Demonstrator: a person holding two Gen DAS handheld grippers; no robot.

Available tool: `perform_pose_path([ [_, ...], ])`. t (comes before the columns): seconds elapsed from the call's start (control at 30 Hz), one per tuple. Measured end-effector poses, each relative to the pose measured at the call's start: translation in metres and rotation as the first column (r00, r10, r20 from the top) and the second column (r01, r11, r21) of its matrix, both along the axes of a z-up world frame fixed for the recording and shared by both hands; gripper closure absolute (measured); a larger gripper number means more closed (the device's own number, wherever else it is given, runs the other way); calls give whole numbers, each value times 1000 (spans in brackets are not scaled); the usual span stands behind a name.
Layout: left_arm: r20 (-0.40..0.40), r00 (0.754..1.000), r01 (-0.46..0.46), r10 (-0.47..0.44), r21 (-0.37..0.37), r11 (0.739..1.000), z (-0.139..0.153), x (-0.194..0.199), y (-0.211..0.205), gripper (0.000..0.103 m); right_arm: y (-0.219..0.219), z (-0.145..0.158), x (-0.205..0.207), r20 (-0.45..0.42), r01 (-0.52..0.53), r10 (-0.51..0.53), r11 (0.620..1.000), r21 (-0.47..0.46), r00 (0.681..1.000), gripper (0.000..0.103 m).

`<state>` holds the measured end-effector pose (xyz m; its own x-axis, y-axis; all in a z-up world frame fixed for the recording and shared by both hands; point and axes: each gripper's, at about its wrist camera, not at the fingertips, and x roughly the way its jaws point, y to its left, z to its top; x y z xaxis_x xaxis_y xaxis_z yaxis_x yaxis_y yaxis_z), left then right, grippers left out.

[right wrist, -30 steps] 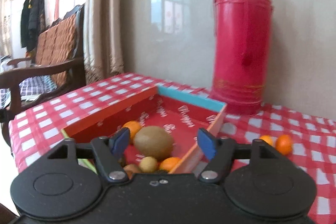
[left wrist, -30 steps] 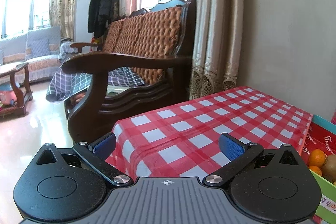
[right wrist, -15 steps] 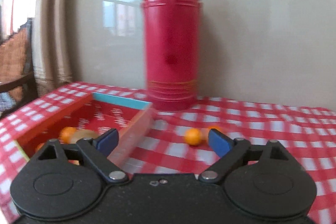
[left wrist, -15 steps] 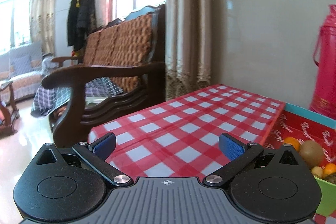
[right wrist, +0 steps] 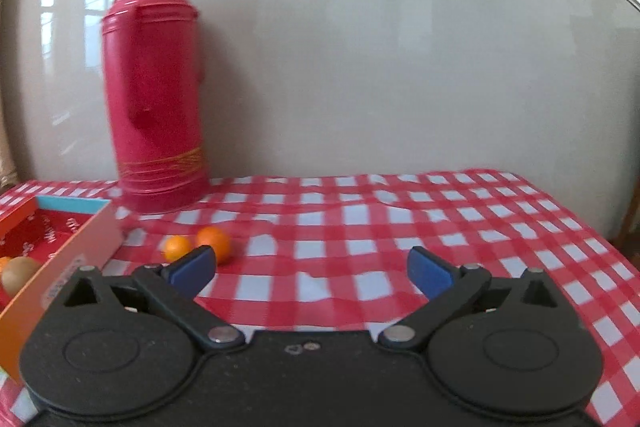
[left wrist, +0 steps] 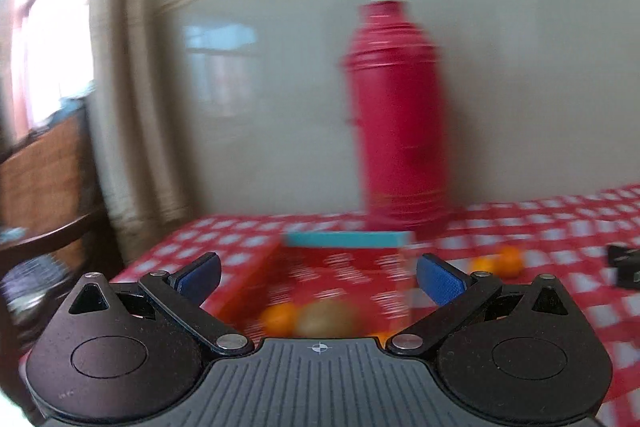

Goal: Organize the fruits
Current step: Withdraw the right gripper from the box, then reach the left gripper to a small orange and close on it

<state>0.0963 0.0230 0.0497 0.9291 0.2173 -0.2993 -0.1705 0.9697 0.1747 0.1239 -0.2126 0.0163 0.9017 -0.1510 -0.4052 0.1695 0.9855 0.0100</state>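
Note:
Two small oranges lie loose on the red checked tablecloth, just right of the red cardboard box. They also show in the blurred left wrist view. The box holds an orange and a kiwi; the kiwi also shows in the right wrist view. My left gripper is open and empty, facing the box. My right gripper is open and empty over the cloth, with the loose oranges just beyond its left fingertip.
A tall red thermos stands against the wall behind the box; it also shows in the left wrist view. A wooden chair and curtain are at the left. The table's right edge is near.
Both grippers have swung to the right. The left view went from the sofa and table corner to the box and thermos. The right view left the box for the loose oranges.

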Motion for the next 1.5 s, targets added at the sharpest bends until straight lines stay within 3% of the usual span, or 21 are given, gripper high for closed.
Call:
perform_pose_path([
  [0.23,-111,983,157,-144,118,981,-11,47,-70,0,-25,-1,-11,2,35,-35,999,32,999,6],
  [0.5,-168,966,222,-198,143,964,-32,81,-100,1,-41,-1,-16,9,72,-72,996,47,997,6],
  [0.63,-202,955,250,-216,164,954,-44,99,-105,13,-49,-2,-17,7,88,-89,994,67,996,6],
  [0.73,-221,953,246,-207,171,954,-52,111,-107,17,-54,-3,-16,4,94,-94,992,90,996,6],
  [1.13,-301,918,277,-259,18,961,-68,152,-102,24,-51,-4,-14,8,82,-84,992,97,996,6],
  [1.27,-334,902,290,-273,1,957,-76,161,-101,46,-53,-3,-14,14,86,-88,990,113,996,6],
  [1.5,-348,893,299,-286,-15,954,-85,172,-101,46,-51,-4,-12,11,82,-84,990,119,996,6],
])
